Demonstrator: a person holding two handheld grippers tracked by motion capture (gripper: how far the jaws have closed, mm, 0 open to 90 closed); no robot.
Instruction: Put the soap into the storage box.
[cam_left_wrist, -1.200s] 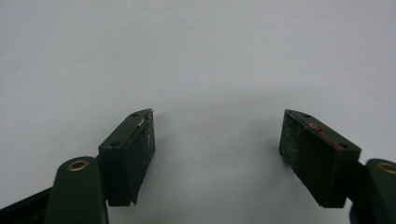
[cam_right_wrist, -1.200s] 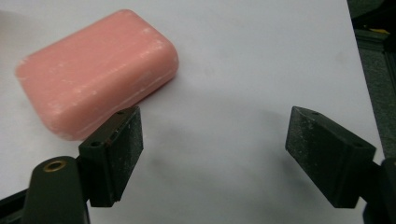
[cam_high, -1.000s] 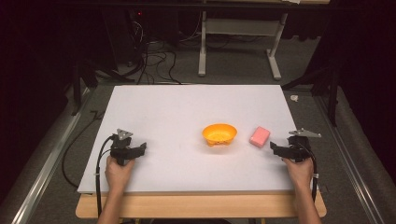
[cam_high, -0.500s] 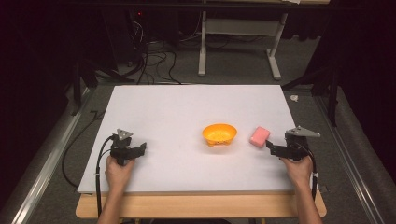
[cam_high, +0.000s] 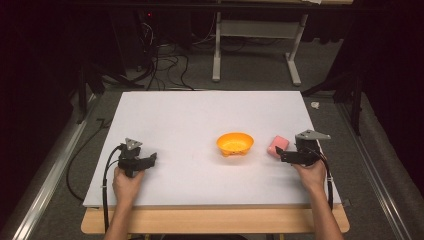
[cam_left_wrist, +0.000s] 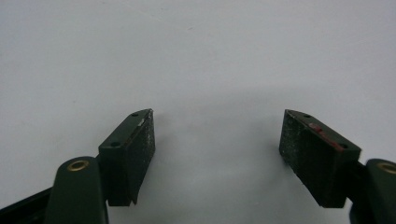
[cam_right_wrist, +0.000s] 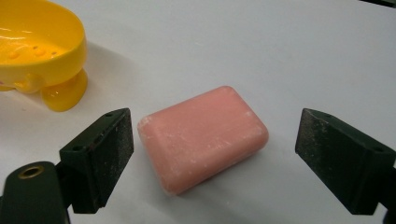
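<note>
A pink soap bar (cam_high: 277, 146) lies on the white table (cam_high: 200, 115), just right of an orange soap dish (cam_high: 235, 143) that stands on small feet. My right gripper (cam_high: 283, 155) sits low at the bar's right side and is open. Its jaws have just been opening. In the right gripper view the soap bar (cam_right_wrist: 203, 135) lies between the pads (cam_right_wrist: 112, 154) of the right gripper (cam_right_wrist: 215, 122), touching neither, with the soap dish (cam_right_wrist: 37, 46) at upper left. My left gripper (cam_high: 151, 159) rests at the table's front left, open. In its own view the left gripper (cam_left_wrist: 217, 126) has only bare table between its pads.
The table's wooden front edge (cam_high: 210, 220) runs just behind both hands. Beyond the far edge, on the dark floor, stand a desk frame (cam_high: 255, 45) and loose cables (cam_high: 165, 65). A metal rail (cam_high: 50, 170) runs along the left side.
My right gripper has moved left toward the soap bar and risen a little. The soap, the dish and the left gripper have stayed in place.
</note>
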